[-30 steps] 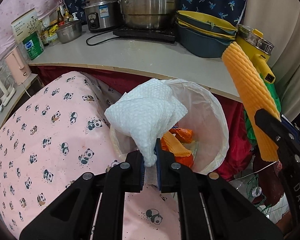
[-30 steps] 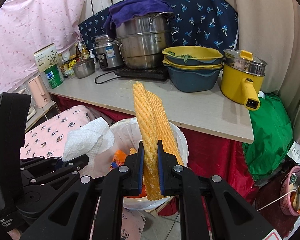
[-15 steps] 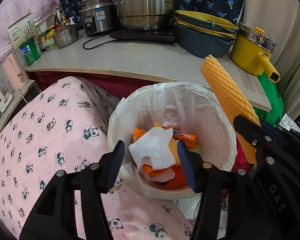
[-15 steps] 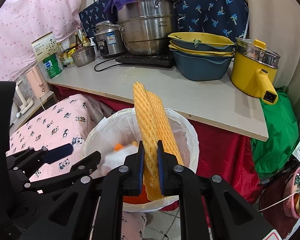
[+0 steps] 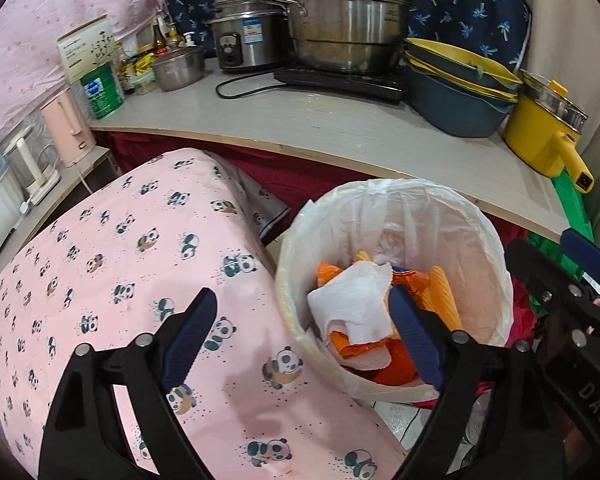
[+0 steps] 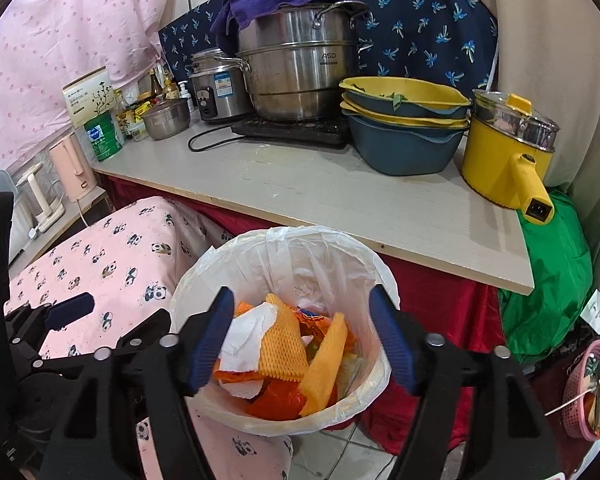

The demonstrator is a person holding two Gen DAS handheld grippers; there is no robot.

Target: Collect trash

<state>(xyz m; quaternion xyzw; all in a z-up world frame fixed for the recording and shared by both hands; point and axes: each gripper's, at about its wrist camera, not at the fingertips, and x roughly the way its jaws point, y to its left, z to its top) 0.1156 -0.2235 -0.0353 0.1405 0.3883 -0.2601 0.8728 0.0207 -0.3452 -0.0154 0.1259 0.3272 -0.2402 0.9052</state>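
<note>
A trash bin (image 5: 496, 276) lined with a white plastic bag stands on the floor between the panda-print cover and the counter; it also shows in the right wrist view (image 6: 332, 248). Inside lie a white paper towel (image 5: 352, 300), orange wrappers and a yellow-orange foam net (image 6: 284, 348). My left gripper (image 5: 304, 336) is open and empty, over the bin's left rim. My right gripper (image 6: 304, 340) is open and empty, directly above the bin's mouth. Its fingers (image 5: 548, 276) show at the right in the left wrist view.
A pink panda-print cover (image 5: 120, 280) lies left of the bin. A grey counter (image 6: 340, 192) behind holds steel pots (image 6: 300, 60), stacked blue-and-yellow basins (image 6: 404, 132) and a yellow electric pot (image 6: 508, 152). A green bag (image 6: 548, 272) and a pink basket (image 6: 592, 392) sit at the right.
My left gripper opened and dropped the paper towel into the bin, then widened further. My right gripper opened and the foam net fell into the bin.
</note>
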